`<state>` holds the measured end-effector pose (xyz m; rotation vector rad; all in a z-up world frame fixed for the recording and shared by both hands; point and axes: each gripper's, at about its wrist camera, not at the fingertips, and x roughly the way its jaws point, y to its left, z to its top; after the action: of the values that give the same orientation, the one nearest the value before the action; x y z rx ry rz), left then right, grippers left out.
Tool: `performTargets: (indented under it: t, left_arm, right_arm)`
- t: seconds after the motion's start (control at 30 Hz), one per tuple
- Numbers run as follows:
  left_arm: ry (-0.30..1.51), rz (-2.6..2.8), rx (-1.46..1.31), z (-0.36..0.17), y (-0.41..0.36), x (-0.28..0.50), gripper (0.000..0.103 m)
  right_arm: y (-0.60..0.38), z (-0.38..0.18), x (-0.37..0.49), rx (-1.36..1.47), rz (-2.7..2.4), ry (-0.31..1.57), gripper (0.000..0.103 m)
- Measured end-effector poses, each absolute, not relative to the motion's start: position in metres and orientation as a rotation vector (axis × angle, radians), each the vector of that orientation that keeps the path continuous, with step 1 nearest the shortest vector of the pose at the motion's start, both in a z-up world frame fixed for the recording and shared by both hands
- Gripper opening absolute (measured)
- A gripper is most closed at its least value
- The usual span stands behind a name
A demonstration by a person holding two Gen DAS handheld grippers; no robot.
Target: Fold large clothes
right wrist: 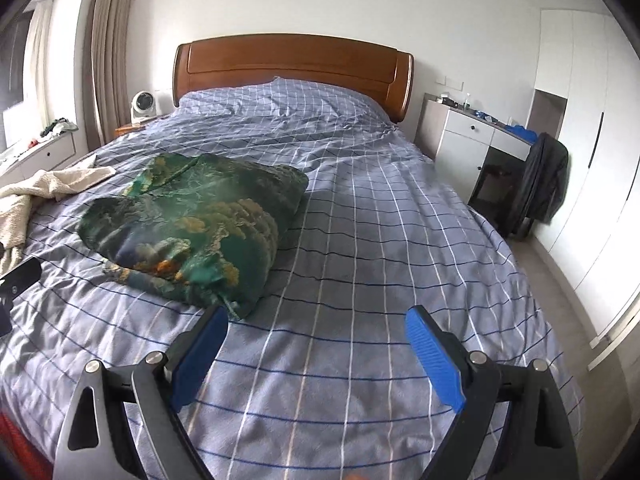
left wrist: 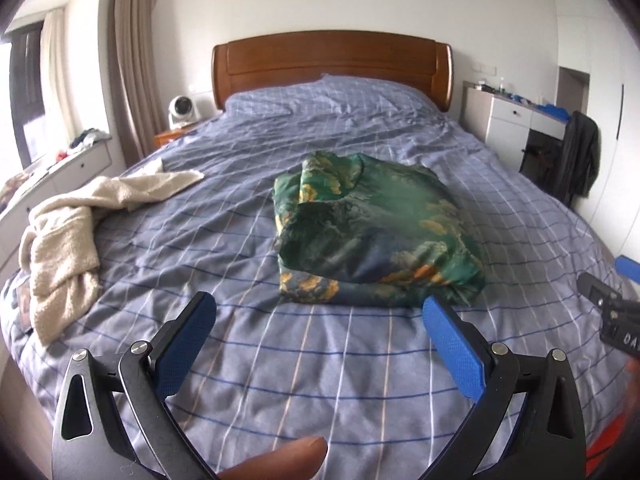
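A green patterned garment (left wrist: 372, 226) lies folded in a compact bundle in the middle of the bed (left wrist: 280, 360). It also shows in the right wrist view (right wrist: 200, 224), left of centre. My left gripper (left wrist: 318, 312) is open and empty, held above the bedcover just short of the bundle's near edge. My right gripper (right wrist: 316, 320) is open and empty, with its left finger near the bundle's near right corner. The right gripper's body (left wrist: 612, 312) shows at the right edge of the left wrist view.
A cream fleece garment (left wrist: 80, 224) lies crumpled on the bed's left side. A wooden headboard (left wrist: 332, 60) stands at the far end. A white desk (right wrist: 472, 136) and a chair with a dark jacket (right wrist: 544, 184) stand at the right. A small fan (left wrist: 180, 110) sits at the left.
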<state>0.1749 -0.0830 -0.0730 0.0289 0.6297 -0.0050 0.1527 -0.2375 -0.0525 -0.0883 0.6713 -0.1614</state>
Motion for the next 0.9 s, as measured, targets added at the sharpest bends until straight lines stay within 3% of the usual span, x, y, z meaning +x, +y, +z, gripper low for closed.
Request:
performTargets:
  t: [0.9]
  left_arm:
    - [0.802,-0.039,0.103,-0.071,-0.091,0.120,0.103]
  right_arm:
    - [-0.209,-0.047,0.086,0.019,-0.052,0.766,0.092]
